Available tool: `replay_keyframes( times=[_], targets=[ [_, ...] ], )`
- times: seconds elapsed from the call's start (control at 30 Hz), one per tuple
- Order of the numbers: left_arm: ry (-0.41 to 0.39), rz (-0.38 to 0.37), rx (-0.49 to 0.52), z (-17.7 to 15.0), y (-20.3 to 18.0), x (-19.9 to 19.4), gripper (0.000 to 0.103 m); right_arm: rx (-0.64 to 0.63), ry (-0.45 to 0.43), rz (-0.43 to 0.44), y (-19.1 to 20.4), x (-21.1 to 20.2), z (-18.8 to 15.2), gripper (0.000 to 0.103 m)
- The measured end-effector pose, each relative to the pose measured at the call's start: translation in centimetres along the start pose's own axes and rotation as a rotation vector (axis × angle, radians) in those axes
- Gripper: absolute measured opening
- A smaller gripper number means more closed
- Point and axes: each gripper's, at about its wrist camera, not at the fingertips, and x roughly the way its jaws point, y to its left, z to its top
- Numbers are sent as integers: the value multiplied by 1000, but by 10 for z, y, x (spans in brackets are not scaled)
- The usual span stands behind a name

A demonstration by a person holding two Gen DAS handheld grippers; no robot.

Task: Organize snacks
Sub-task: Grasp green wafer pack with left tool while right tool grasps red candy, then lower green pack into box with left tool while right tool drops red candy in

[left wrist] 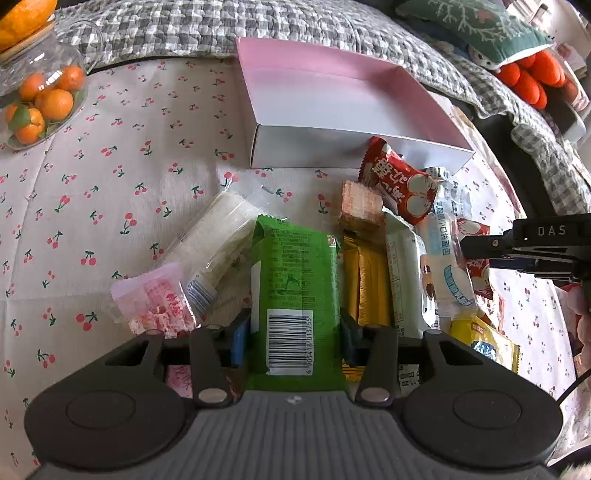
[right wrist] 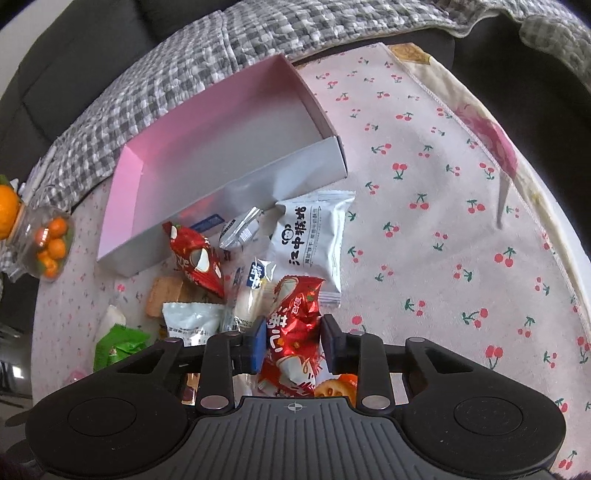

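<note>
A pile of wrapped snacks lies on the cherry-print cloth in front of an empty pink-lined box, which also shows in the right wrist view. My left gripper is shut on a green snack packet with a barcode, its pads pressing both sides. My right gripper is shut on a red foil snack packet. The right gripper also shows at the right edge of the left wrist view. Around them lie a red candy packet, a wafer, a yellow bar and a white biscuit packet.
A glass jar of small oranges stands at the far left. A grey checked quilt runs behind the box. A green cushion and orange plush sit at the far right. The table edge curves along the right.
</note>
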Motion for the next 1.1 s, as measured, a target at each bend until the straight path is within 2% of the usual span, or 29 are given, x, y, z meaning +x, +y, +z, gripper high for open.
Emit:
replay_keyframes(
  times=[0.3,0.63,0.87,1.1],
  targets=[
    [-38,-55,-31,0,-1,-17,43,30,-52,30,-5,-21,2,29],
    [-129,-86,-73,18,-11,-35,43,109,-127,135,-6,-44,24,29],
    [-182,-76,-73,38,-22,-35,43,193,-153,220,-8,-38,48,29],
    [-201,-67,-77,65,-29,-21,43,253,-164,243,-12,-20,65,29]
  ],
)
